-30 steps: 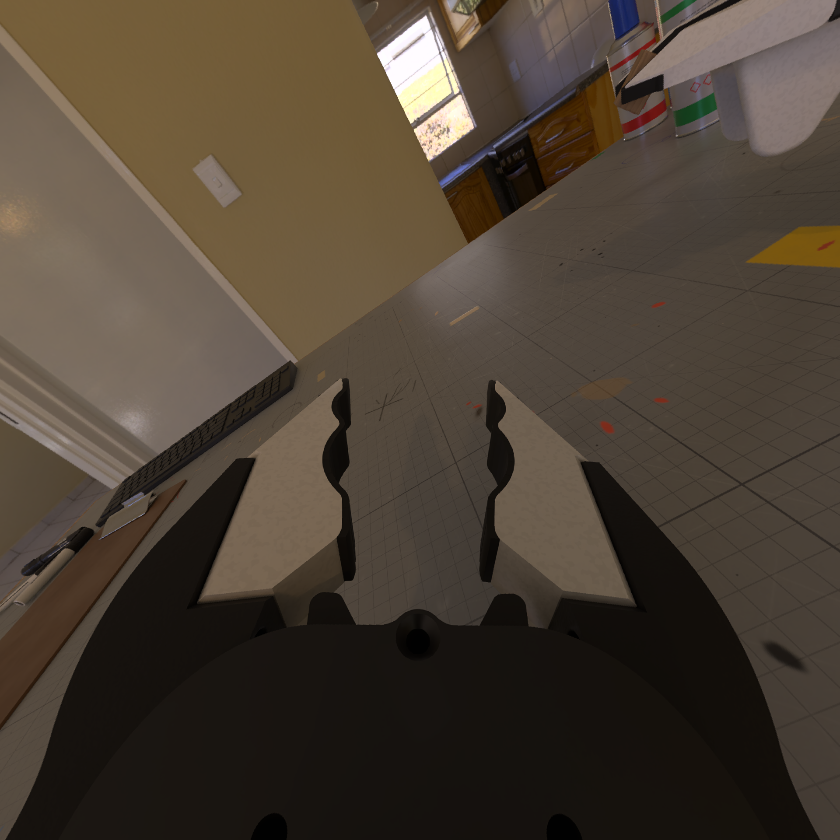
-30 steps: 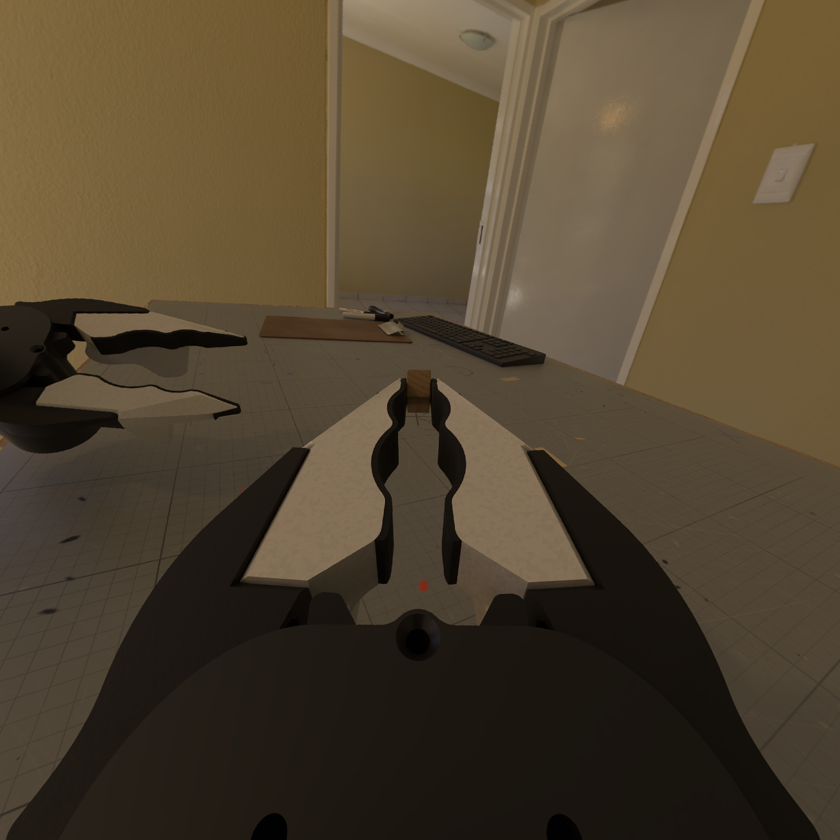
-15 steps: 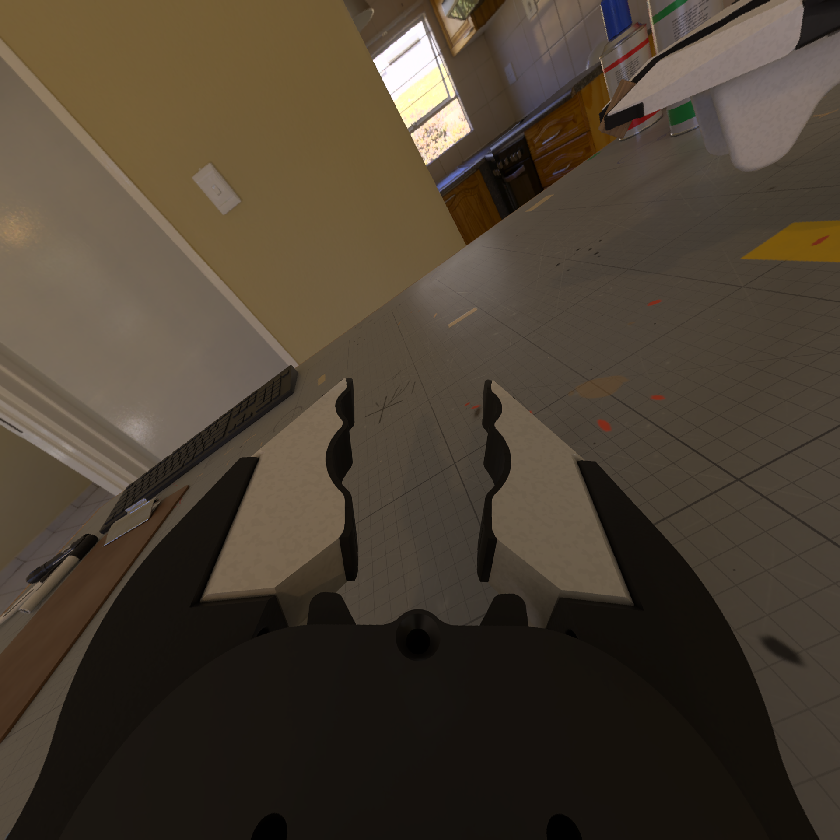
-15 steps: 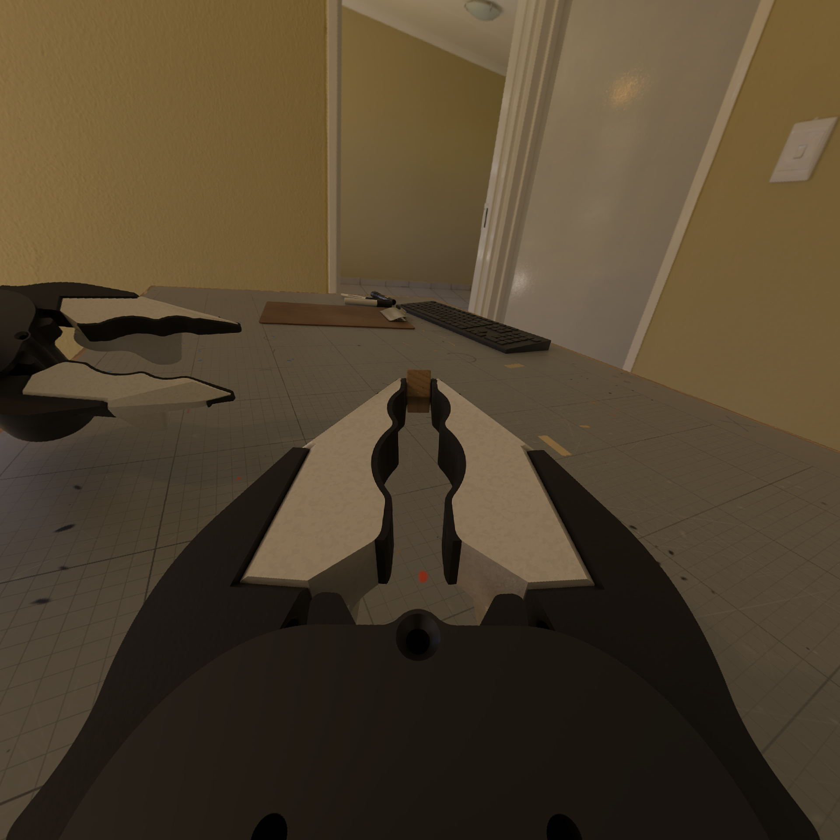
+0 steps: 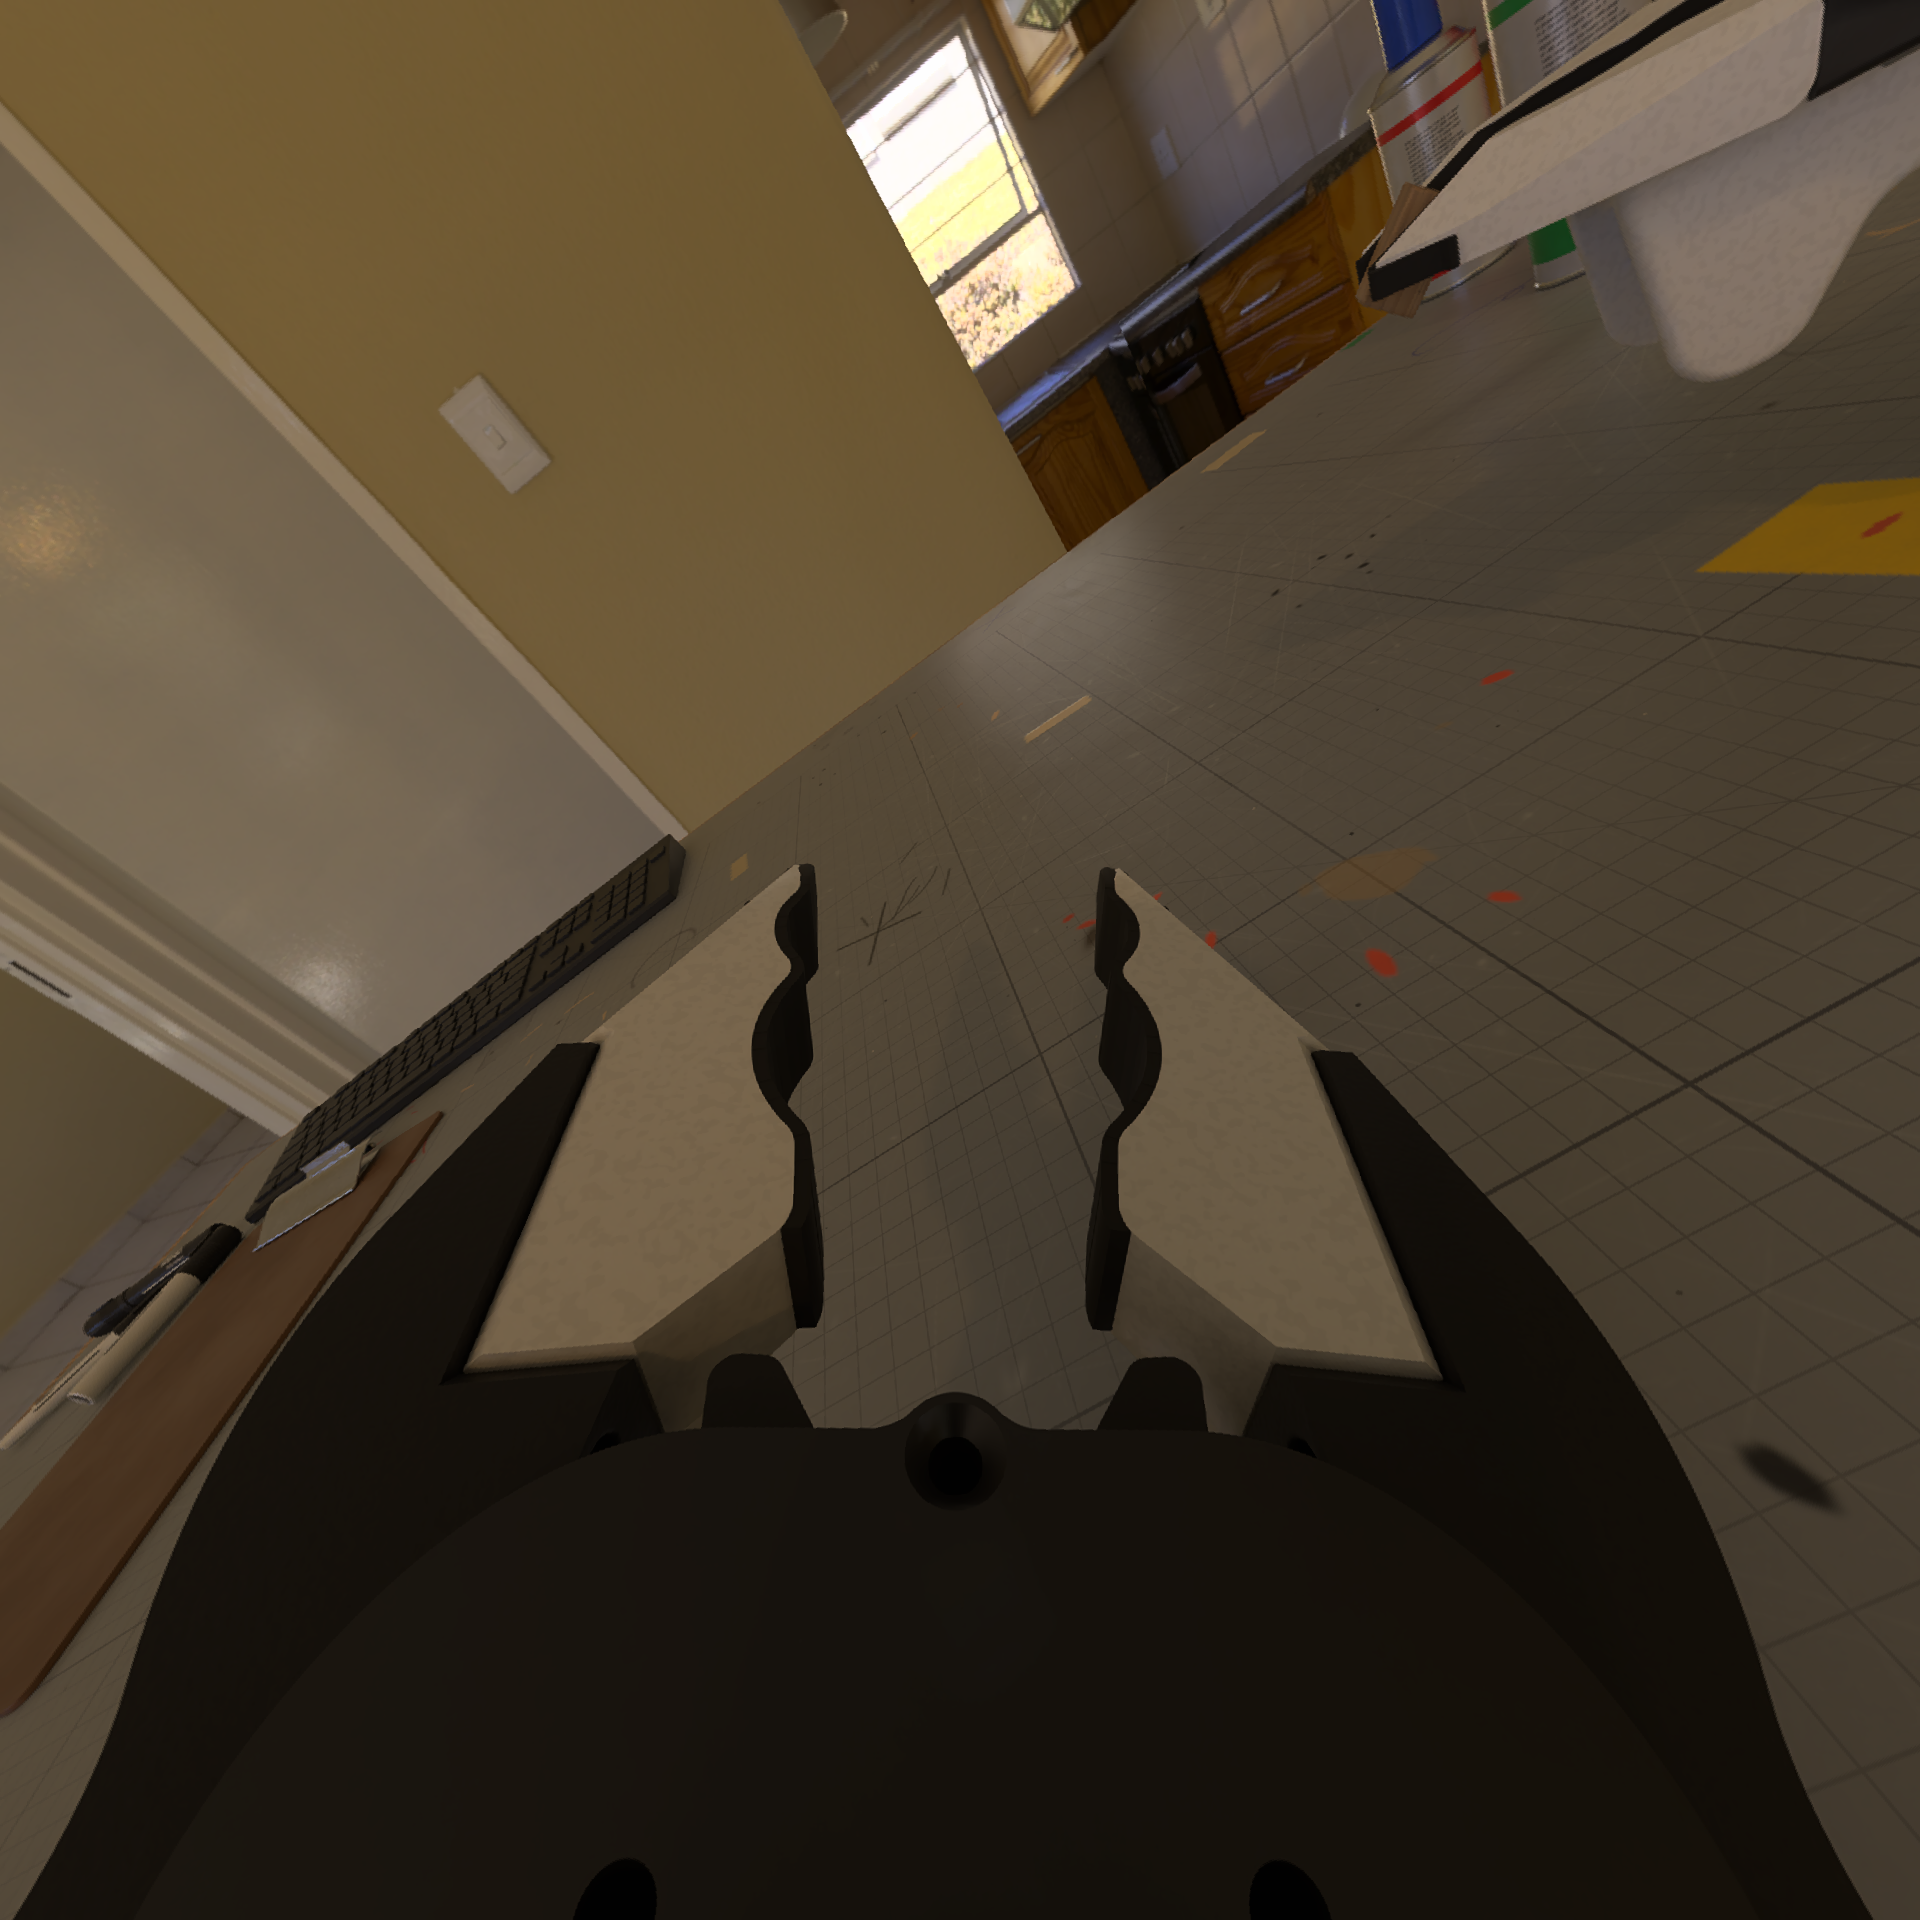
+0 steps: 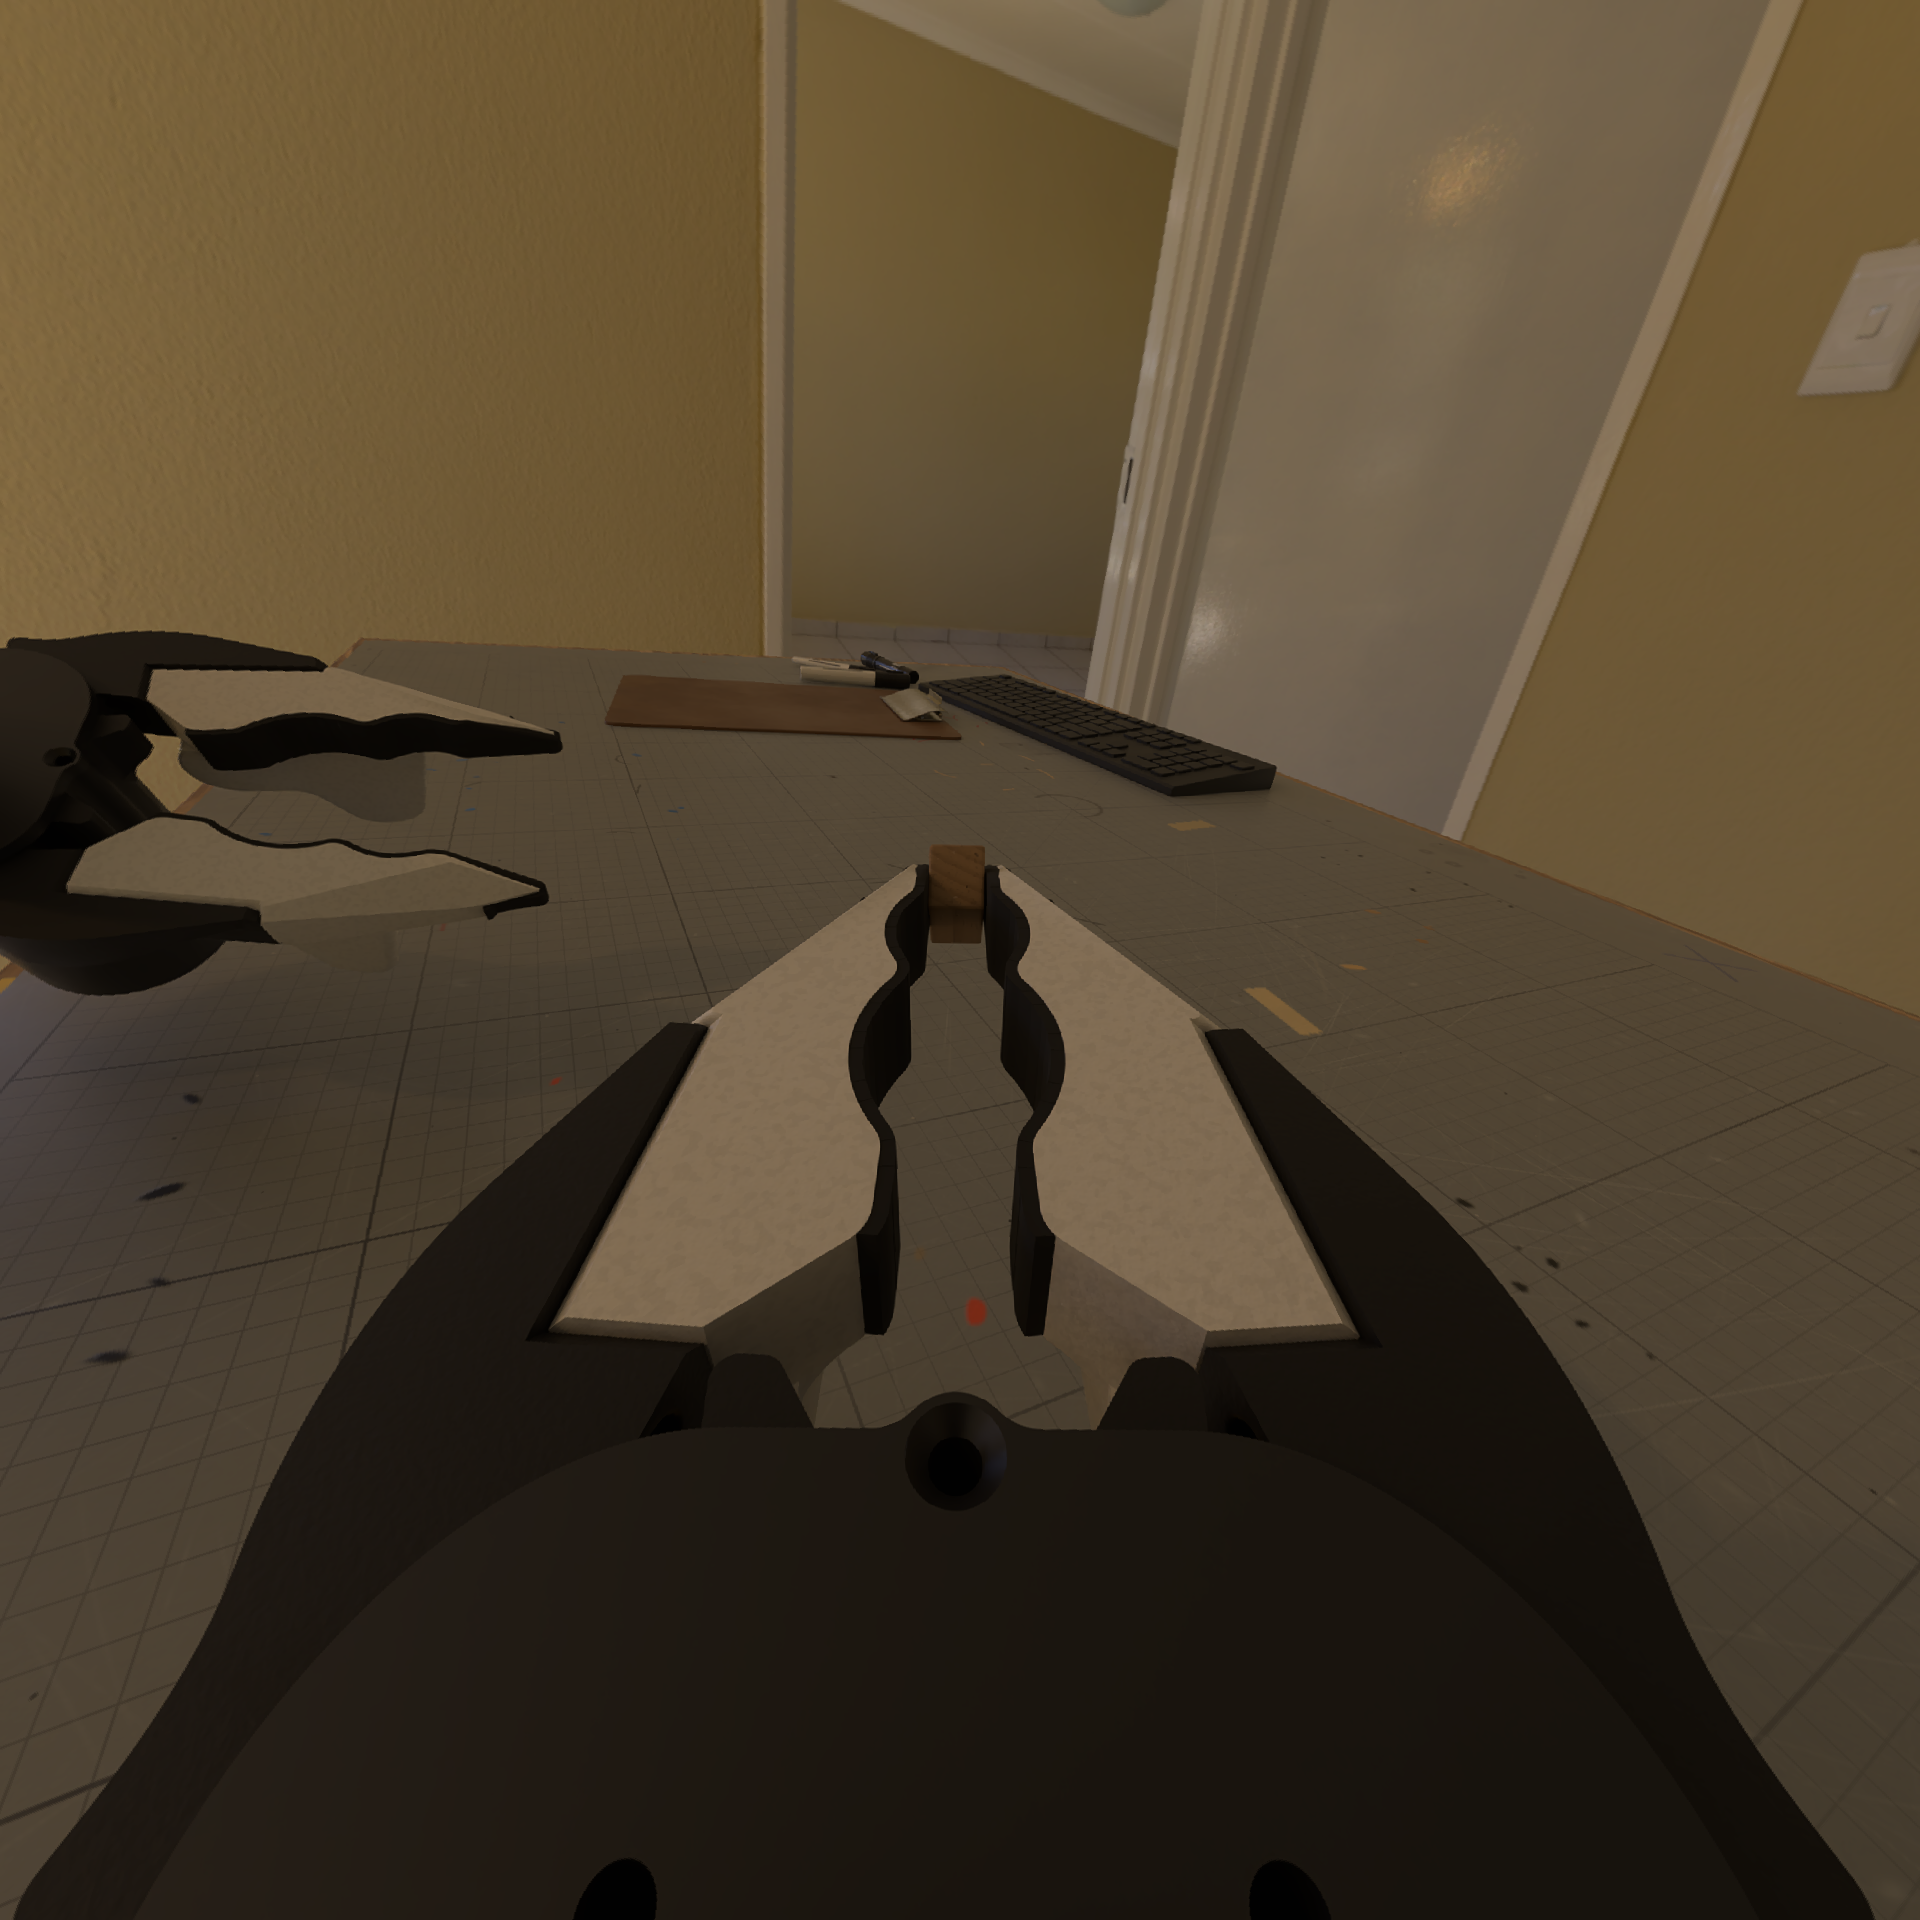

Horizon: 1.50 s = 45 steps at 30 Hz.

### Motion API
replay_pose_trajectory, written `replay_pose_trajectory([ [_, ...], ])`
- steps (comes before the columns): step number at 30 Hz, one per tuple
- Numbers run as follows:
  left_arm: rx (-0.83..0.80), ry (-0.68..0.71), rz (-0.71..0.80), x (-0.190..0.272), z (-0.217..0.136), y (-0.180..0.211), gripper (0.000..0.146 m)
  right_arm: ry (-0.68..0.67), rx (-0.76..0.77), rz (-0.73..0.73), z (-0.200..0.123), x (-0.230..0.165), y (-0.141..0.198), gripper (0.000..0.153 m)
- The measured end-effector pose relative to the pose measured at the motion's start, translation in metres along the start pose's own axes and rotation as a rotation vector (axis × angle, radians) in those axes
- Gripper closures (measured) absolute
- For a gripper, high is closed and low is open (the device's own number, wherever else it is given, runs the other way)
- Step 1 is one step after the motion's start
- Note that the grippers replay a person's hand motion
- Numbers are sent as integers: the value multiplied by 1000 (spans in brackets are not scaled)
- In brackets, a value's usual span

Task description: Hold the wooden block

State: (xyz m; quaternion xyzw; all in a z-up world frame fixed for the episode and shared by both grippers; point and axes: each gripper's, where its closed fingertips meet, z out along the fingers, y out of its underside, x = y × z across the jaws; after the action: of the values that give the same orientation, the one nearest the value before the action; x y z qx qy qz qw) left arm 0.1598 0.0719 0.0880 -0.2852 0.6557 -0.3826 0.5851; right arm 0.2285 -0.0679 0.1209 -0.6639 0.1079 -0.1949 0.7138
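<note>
Sitting pinched at the very fingertips, the wooden block [image 6: 957,894] hangs clear above the gridded mat [image 6: 1455,1091], the right gripper [image 6: 957,904] clenched on it. The left gripper [image 5: 954,904] hovers well apart, jaws released and empty. Judged, the holding step is underway; next calls only for steady pressure, since the tip grip looks shallow.

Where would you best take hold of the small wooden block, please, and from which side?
Grip the small wooden block across its two flat opposite side faces, coming in level from the near side, as the right gripper does: the tips of its jaws clamp those parallel faces squarely.
</note>
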Motion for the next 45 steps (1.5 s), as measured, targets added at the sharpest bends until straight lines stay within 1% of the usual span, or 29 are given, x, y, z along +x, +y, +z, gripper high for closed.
replay_pose_trajectory([
  [45, 1, -7, 14, 0, -1, 0, 96, -19, -17, 5, 2, -3, 3, 143],
])
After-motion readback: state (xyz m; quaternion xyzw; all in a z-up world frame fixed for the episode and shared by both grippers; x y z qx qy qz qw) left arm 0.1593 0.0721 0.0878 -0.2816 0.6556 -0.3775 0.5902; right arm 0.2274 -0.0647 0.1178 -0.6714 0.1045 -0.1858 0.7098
